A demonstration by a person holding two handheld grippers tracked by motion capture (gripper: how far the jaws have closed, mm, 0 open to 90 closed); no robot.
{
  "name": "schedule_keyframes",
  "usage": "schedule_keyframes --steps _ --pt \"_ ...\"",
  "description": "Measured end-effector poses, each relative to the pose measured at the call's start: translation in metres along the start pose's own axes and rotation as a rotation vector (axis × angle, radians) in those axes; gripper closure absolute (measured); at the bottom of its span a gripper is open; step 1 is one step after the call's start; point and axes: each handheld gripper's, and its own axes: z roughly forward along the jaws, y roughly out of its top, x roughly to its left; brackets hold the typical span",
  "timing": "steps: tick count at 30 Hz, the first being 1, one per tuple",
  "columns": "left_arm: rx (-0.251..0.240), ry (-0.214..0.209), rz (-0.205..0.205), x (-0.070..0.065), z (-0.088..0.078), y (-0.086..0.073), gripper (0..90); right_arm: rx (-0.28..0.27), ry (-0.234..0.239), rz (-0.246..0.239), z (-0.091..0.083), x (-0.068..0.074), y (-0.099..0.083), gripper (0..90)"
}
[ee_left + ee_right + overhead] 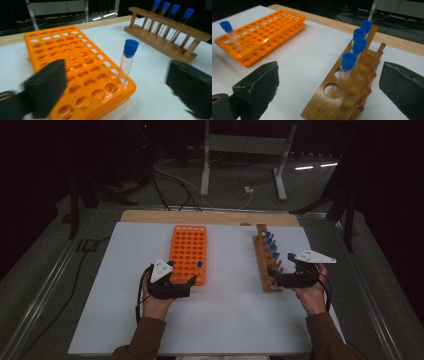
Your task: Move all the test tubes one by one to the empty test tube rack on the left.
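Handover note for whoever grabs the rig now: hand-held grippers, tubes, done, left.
Left hand-held gripper: open, empty, at the near right corner of the orange rack.
Right hand-held gripper: open, empty, at the near end of the wooden rack.
Done: one blue-capped tube stands free in the orange rack, right edge near that corner.
Left: four blue-capped tubes stand in the wooden rack; its two nearest holes are empty. Likely next: the nearest of the four goes to the orange rack.
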Motion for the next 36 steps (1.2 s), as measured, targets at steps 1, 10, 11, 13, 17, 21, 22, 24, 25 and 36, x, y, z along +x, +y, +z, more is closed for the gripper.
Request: schedule_keyframes --steps 1,10,11,13,17,21,22,24,25,36 --pt "-0.004 0.005 -0.001 0.001 -0.002 0.000 1.0 0.008 -0.003 -0.002 0.002 0.000 0.001 5.3" --pt "-0.047 0.007 -0.048 0.010 -0.013 -0.004 0.7 0.068 -0.038 -0.003 0.015 -0.007 0.009 26.9" --pt "-0.050 0.010 -0.051 0.012 -0.014 -0.004 0.7 0.080 -0.041 -0.002 0.017 -0.008 0.010 31.1" --pt "-0.061 0.017 -0.064 0.014 -0.016 -0.004 0.7 0.100 -0.054 -0.007 0.021 -0.010 0.011 41.6" --pt "-0.075 0.040 -0.080 0.019 -0.020 -0.004 0.8 0.118 -0.061 -0.013 0.030 -0.014 0.008 60.6" --pt "-0.071 0.048 -0.088 0.023 -0.020 -0.005 0.8 0.128 -0.067 -0.023 0.037 -0.013 0.007 72.5" --pt "-0.069 0.048 -0.088 0.022 -0.020 -0.005 0.8 0.133 -0.074 -0.026 0.038 -0.012 0.007 74.6" --pt "-0.066 0.051 -0.085 0.021 -0.019 -0.005 0.8 0.133 -0.084 -0.034 0.041 -0.012 0.007 75.2" --pt "-0.064 0.054 -0.084 0.021 -0.019 -0.005 0.8 0.133 -0.085 -0.031 0.042 -0.012 0.008 75.2" --pt "-0.048 0.059 -0.091 0.022 -0.016 -0.008 0.8 0.134 -0.086 -0.016 0.048 -0.011 0.009 77.1"
